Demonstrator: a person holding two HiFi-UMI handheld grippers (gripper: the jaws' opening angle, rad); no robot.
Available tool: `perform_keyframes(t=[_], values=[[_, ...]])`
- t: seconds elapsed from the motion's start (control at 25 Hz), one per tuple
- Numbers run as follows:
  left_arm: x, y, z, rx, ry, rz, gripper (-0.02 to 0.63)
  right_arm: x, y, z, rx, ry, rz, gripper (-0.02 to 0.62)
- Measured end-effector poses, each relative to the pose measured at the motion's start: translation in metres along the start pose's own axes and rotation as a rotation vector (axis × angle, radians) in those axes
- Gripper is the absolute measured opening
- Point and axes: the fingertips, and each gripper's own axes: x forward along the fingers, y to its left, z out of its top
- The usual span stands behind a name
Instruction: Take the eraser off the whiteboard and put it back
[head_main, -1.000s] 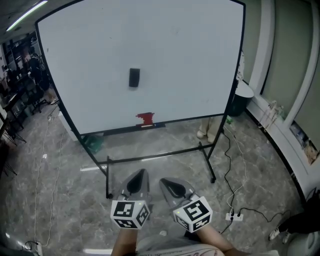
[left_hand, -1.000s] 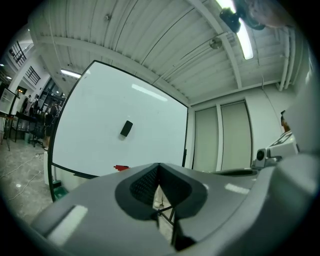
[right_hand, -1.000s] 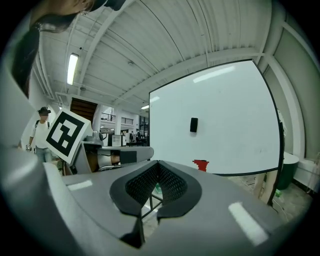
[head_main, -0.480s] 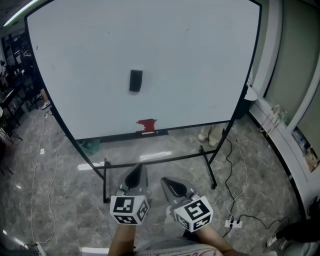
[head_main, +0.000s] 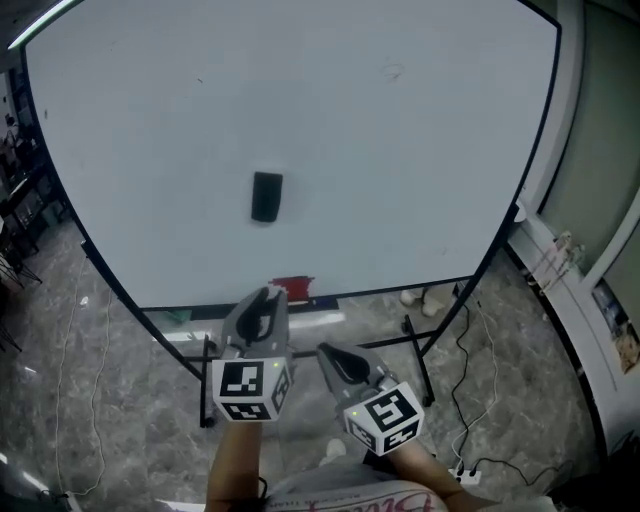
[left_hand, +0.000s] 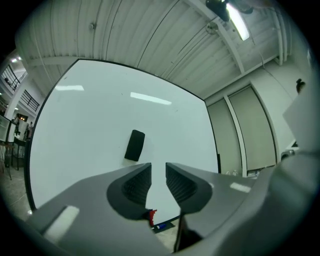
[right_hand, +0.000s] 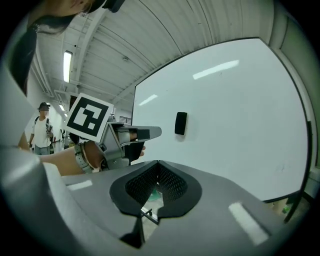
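- Black rectangular eraser (head_main: 266, 197), the only one, sticks upright on the white whiteboard (head_main: 420, 150), left of its middle.
- Left gripper (head_main: 262, 296) points roughly level at the board, below the eraser and ahead of the right gripper (head_main: 331, 353).
- Left jaws have just been opening: a narrow gap with nothing between them. The right jaws are clenched together, empty.

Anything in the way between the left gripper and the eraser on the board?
Nothing visible. The eraser sticks to the whiteboard with bare board around it, and only open air lies between it and the left gripper. Its jaws have just been opening and hold nothing.
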Motion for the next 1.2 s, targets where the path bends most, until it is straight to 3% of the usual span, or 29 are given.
perform_keyframes(t=[0.28,0.6,0.84,1.2], values=[[0.075,0.034,0.018,0.056,-0.013,0.082,0.188,0.039,-0.041,0.004,-0.021,0.022,0.050,0.002],[0.127,0.073,0.036,0.101,0.004,0.174,0.227,0.063,-0.074,0.008,-0.029,0.026,0.073,0.002],[0.151,0.079,0.046,0.167,0.032,0.161,0.259,0.072,-0.080,0.003,0.000,0.030,0.073,0.002],[0.168,0.079,0.047,0.224,0.070,0.142,0.245,0.082,-0.076,0.011,0.019,0.013,0.052,0.002]])
